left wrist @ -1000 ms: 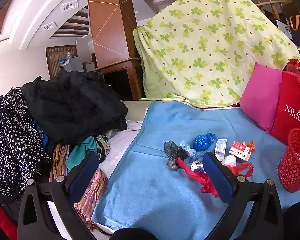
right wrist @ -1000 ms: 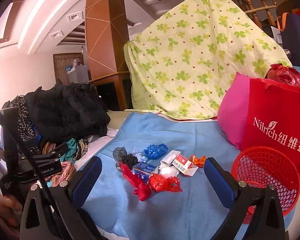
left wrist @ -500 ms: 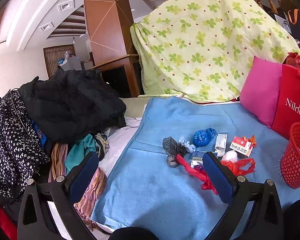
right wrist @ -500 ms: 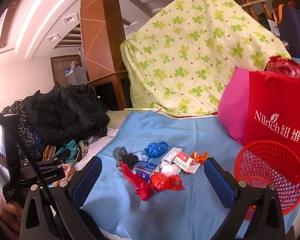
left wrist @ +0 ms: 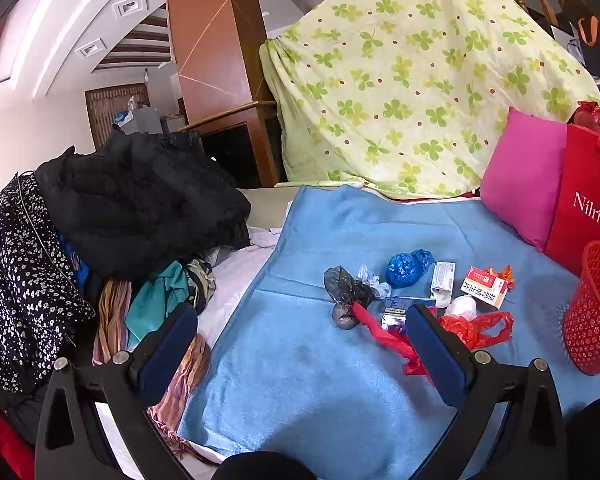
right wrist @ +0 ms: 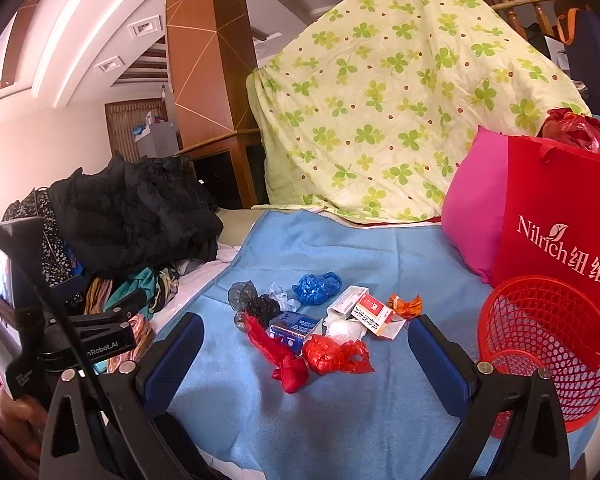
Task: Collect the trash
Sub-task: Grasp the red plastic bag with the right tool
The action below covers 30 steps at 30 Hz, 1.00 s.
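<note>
**Grippers drift closer to the litter, nothing picked up yet**

Litter lies in one loose heap on the blue blanket (right wrist: 340, 420), ahead of both grippers and untouched. Over the last second very little has changed: both views have crept slightly nearer and tipped a little downward, so the heap sits a touch larger between the fingers, and no piece of it has shifted.

The right gripper (right wrist: 304, 354) is spread wide and empty. The crumpled red plastic bag (right wrist: 334, 356) and the twisted red strip (right wrist: 278, 350) lie just ahead, between its two pads. Beyond them sit the small blue box (right wrist: 294, 328), the red and white carton (right wrist: 370, 312), a white wad (right wrist: 346, 330), an orange wrapper (right wrist: 406, 304), the blue bag (right wrist: 316, 288) and the black bag (right wrist: 256, 304). The red basket (right wrist: 548, 344) stands just to the right of its right finger, upright and, as far as I can see, empty.

The left gripper (left wrist: 300, 352) is also spread wide and holds nothing. From its view the heap lies ahead and to the right, partly behind its right finger, with the basket farther right at the edge of the frame. A pile of clothes (left wrist: 140, 216) lies to its left, off the blanket.

My reading: collecting has not begun, and this is the approach. The right gripper looks best placed to take the red plastic bag first, with a short carry to the basket. Thin plastic may slip or drag neighbouring pieces.
</note>
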### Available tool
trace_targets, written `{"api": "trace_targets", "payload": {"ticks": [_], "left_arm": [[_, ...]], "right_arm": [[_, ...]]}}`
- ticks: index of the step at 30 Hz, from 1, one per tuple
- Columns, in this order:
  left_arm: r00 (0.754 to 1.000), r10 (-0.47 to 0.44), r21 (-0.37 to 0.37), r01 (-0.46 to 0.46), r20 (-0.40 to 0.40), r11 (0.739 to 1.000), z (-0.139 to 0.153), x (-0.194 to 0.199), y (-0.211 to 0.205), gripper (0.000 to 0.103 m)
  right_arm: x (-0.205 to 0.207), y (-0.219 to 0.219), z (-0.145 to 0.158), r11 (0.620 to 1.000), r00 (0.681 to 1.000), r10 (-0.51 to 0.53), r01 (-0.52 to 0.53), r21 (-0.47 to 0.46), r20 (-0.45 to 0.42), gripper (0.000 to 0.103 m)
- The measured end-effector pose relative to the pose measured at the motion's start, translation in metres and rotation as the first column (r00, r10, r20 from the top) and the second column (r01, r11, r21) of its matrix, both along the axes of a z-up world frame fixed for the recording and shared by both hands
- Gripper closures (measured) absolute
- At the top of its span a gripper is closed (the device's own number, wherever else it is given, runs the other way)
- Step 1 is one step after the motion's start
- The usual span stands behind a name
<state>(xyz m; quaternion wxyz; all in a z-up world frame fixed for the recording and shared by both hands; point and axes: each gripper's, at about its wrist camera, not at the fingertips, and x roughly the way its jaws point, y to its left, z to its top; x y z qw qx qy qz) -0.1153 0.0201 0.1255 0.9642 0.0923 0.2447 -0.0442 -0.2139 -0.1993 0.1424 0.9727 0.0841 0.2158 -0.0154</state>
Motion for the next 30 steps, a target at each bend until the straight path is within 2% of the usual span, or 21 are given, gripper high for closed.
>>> {"api": "trace_targets", "payload": {"ticks": [9,13,16,20,25,30], "left_arm": [[1.0,-0.004,-0.003,0.004,-0.012,1.0,-0.004,0.003,0.0,0.0],[0.997,-0.021,-0.036,0.018,-0.079,0.999,-0.019,0.016,0.002,0.0],[0.986,-0.025,-0.057,0.016,-0.167,0.998,-0.041,0.033,0.003,0.0],[0.96,-0.027,-0.061,0.01,-0.277,0.998,-0.072,0.053,0.001,0.0],[0.929,-0.06,-0.08,0.033,-0.365,0.996,-0.098,0.066,-0.007,0.0],[0.887,-0.118,-0.138,0.062,-0.446,0.988,-0.117,0.083,-0.02,0.0]], "right_arm": [[0.002,0.002,-0.001,1.0,1.0,-0.001,0.001,-0.017,-0.009,0.0],[0.013,-0.001,-0.012,1.0,0.999,0.005,-0.005,-0.009,-0.046,0.0],[0.037,-0.012,-0.034,0.999,0.993,0.029,-0.026,0.027,-0.117,0.0],[0.075,-0.033,-0.075,0.994,0.968,0.058,-0.035,0.099,-0.242,0.0],[0.125,-0.054,-0.128,0.992,0.927,0.07,-0.027,0.121,-0.367,0.0],[0.169,-0.074,-0.162,0.968,0.897,0.132,-0.024,0.25,-0.422,0.013]]}}
